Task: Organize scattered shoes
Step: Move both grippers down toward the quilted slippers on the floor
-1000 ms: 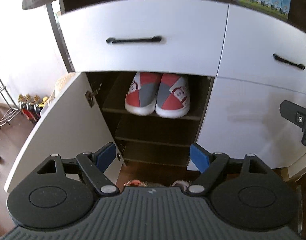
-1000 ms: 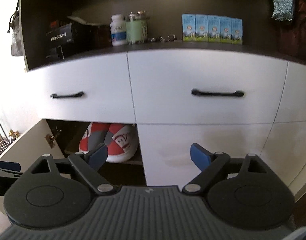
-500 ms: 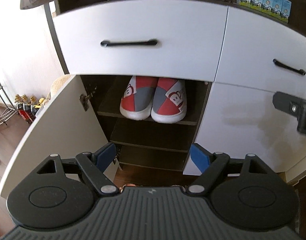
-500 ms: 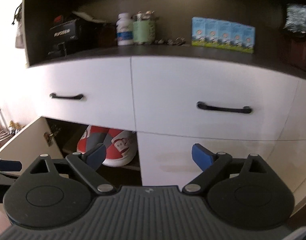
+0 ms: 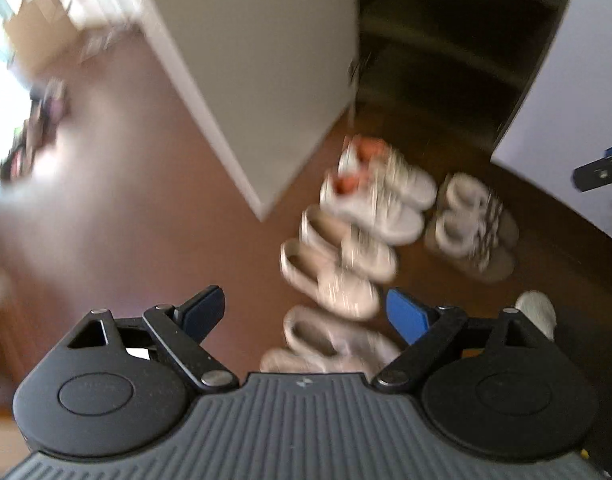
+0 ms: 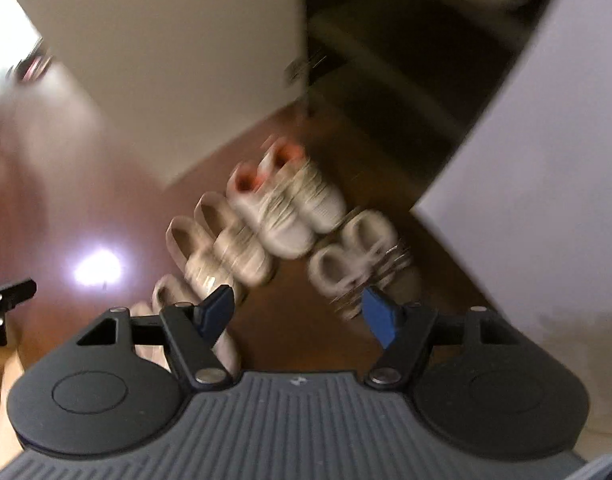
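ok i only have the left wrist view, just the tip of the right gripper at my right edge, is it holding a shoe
Observer: No. In the right wrist view the right gripper holds nothing; its jaws are closing with only bare floor between them.
Operator: which shoes is it nearest
Observer: The striped slippers. One finger overlaps them in the picture, but it is too blurred to tell if they touch.
Operator: can it see my gripper
Observer: Yes, the left gripper shows as a dark tip at the left edge of the right wrist view.
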Action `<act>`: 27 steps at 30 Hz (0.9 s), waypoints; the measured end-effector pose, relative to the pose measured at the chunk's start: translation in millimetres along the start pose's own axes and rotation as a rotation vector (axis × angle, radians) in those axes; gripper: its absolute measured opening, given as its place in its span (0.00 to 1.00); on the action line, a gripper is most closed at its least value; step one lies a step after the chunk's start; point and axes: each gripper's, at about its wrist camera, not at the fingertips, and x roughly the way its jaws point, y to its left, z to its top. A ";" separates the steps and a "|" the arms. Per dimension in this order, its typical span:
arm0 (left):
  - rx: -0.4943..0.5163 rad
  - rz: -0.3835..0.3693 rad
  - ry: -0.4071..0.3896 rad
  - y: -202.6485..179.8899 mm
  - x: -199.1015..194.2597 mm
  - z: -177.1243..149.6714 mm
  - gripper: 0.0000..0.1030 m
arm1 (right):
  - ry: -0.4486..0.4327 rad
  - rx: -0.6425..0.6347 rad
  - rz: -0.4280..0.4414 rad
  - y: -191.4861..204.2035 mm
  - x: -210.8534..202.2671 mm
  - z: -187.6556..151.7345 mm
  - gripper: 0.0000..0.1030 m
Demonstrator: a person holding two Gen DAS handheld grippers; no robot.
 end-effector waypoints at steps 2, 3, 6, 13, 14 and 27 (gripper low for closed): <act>-0.071 0.000 0.046 5.7 17.8 -25.2 0.88 | 0.010 -0.059 0.016 16.0 17.8 -11.5 0.72; -0.092 0.006 0.063 10.2 27.1 -33.3 0.87 | 0.016 -0.113 0.027 29.7 30.9 -19.5 0.72; -0.129 0.029 0.103 22.7 50.8 -49.2 0.87 | 0.017 -0.187 0.039 54.8 50.9 -35.5 0.74; -0.196 0.065 0.121 64.9 79.7 -58.1 0.88 | 0.016 -0.271 0.066 101.6 91.2 -61.2 0.75; -0.205 0.070 0.122 70.7 86.0 -61.4 0.88 | 0.021 -0.299 0.073 110.4 101.0 -65.3 0.75; -0.288 0.107 0.173 123.9 208.3 -135.2 0.87 | 0.077 -0.631 0.143 270.6 334.0 -153.3 0.69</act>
